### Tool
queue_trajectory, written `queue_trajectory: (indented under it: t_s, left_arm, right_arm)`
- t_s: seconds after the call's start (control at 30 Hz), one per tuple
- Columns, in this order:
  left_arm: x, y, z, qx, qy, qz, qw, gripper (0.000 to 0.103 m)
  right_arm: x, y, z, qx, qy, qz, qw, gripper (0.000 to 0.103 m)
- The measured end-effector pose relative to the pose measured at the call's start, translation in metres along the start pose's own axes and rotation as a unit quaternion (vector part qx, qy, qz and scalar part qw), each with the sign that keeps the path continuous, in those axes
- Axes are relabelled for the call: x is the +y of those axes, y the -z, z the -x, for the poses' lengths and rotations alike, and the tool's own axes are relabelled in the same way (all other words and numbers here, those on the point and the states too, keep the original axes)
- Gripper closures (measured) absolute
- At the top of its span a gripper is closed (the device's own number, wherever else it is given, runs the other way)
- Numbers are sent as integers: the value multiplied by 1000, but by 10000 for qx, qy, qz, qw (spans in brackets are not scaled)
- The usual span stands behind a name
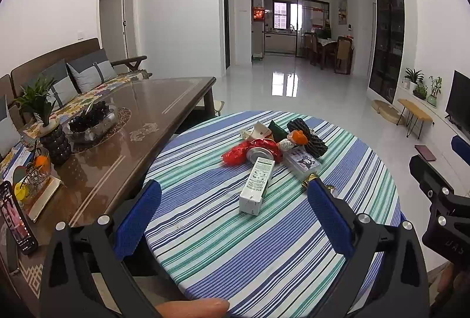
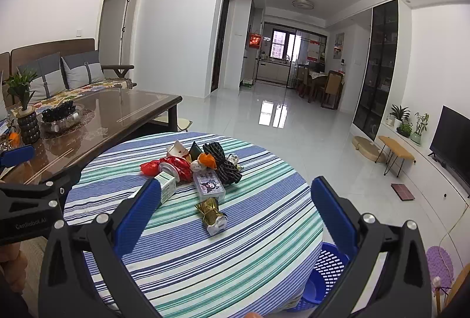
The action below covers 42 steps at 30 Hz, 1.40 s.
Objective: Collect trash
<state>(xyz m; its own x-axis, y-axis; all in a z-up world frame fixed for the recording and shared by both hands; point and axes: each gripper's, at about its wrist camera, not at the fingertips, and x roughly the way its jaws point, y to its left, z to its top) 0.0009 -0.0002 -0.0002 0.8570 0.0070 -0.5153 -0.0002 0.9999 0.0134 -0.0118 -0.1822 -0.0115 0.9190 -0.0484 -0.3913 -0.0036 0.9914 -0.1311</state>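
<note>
A pile of trash lies on the round striped table (image 1: 264, 244) (image 2: 264, 230). It holds a white carton (image 1: 256, 186) (image 2: 166, 186), a red wrapper with a can (image 1: 249, 152) (image 2: 171, 166), black foam netting (image 1: 311, 137) (image 2: 223, 165), a clear cartoon box (image 1: 302, 162) (image 2: 209, 186) and a gold wrapper (image 2: 211, 213) (image 1: 311, 180). My left gripper (image 1: 235, 215) is open and empty, just short of the carton. My right gripper (image 2: 235, 215) is open and empty, just short of the gold wrapper. A blue mesh basket (image 2: 326, 274) stands on the floor right of the table.
A brown coffee table (image 1: 132, 124) (image 2: 117, 112) with a plant vase (image 1: 54, 141), a fruit bowl (image 1: 92, 119) and a phone (image 1: 17, 224) stands left. A sofa (image 1: 58, 68) is behind it. A small wooden stool (image 2: 395, 152) and a TV (image 2: 451, 139) are right.
</note>
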Motion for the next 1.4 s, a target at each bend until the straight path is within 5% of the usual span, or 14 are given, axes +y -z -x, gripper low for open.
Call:
queue_trajectory:
  t_s: [1.4]
  left_arm:
    - [-2, 8, -3, 46, -35, -74, 10000, 5]
  right_arm:
    - [-10, -6, 1, -18, 43, 41, 10000, 5]
